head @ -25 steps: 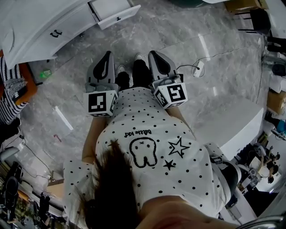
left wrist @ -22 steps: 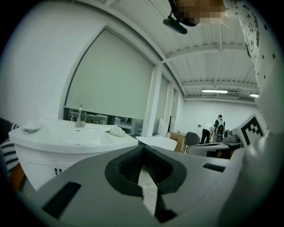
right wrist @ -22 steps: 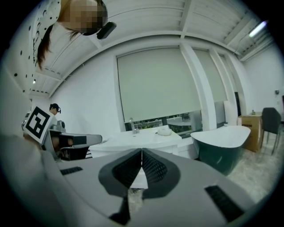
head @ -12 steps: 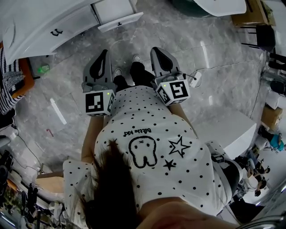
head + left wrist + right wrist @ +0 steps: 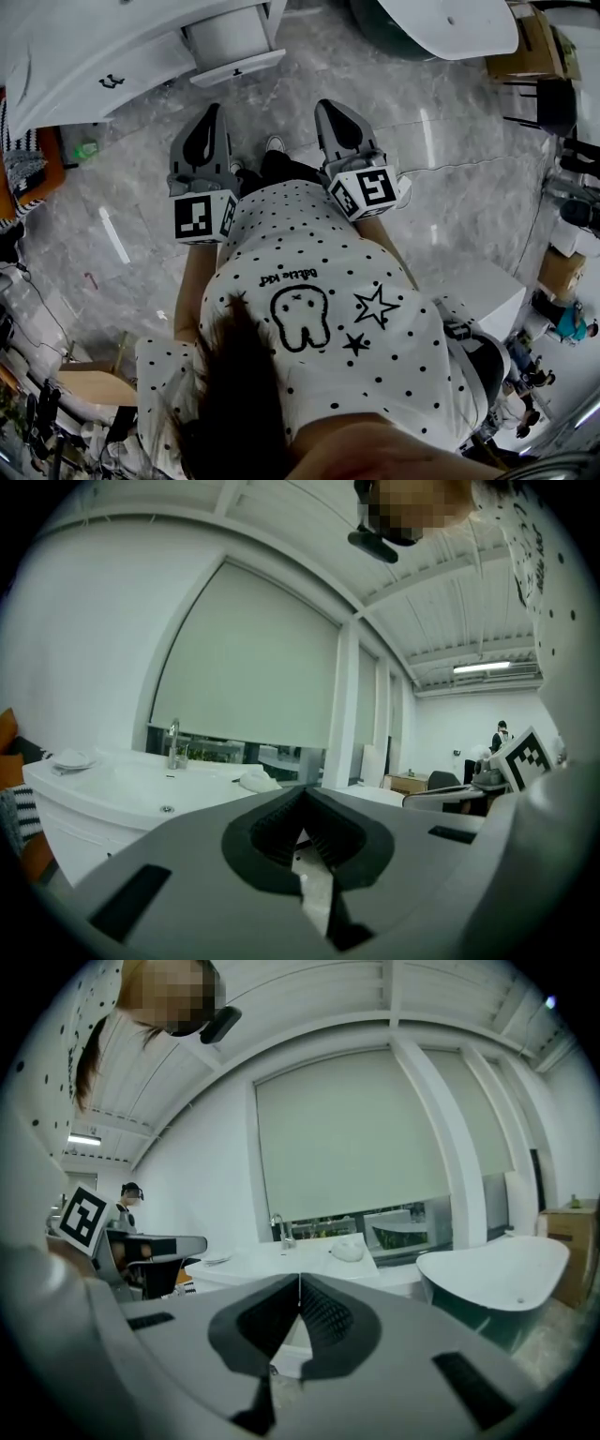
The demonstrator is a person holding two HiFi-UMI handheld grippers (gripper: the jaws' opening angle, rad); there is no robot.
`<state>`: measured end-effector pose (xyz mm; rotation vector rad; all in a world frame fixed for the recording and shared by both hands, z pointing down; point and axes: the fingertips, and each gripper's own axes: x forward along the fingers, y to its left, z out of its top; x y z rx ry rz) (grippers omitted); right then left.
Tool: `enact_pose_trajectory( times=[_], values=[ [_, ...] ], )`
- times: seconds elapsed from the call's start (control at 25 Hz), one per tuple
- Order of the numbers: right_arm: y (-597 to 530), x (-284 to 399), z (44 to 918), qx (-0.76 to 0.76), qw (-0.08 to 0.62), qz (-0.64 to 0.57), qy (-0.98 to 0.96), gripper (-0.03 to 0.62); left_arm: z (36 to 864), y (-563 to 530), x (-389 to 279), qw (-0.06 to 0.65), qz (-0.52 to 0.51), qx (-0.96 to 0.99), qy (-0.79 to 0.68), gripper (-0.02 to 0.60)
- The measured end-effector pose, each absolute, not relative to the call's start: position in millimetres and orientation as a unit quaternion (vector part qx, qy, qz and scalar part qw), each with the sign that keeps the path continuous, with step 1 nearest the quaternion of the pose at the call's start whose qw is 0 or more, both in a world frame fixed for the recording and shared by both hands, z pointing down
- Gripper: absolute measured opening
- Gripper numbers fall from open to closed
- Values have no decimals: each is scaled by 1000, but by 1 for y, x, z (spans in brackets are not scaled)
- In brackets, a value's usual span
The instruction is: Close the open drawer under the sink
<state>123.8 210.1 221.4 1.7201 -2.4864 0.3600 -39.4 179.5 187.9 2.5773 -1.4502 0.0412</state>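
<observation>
Approach step: the left tool (image 5: 214, 117) and right tool (image 5: 330, 111), both clenched on nothing, sit short of the open drawer (image 5: 236, 56) at twelve o'clock. Next, a tool likely presses its front inward.

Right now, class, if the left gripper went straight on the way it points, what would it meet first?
Probably the open drawer: the left gripper aims at its front panel, though its height against the panel is unclear.
</observation>
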Motion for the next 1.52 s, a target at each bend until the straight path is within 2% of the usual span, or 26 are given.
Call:
enact_pose_trajectory(
  times=[0.32, 0.8, 1.12, 1.52],
  values=[
    [204, 151, 228, 545, 45, 119, -829, 15, 184, 175, -8, 85, -1, 860, -504, 6],
    [194, 172, 235, 557, 40, 135, -819, 14, 194, 158, -1, 101, 13, 851, -515, 5],
    [160, 183, 240, 572, 49, 147, -806, 14, 199, 111, 13, 117, 14, 858, -499, 6],
    [89, 176, 226, 585, 59, 141, -796, 14, 196, 28, -3, 128, 4, 860, -493, 6]
  ],
)
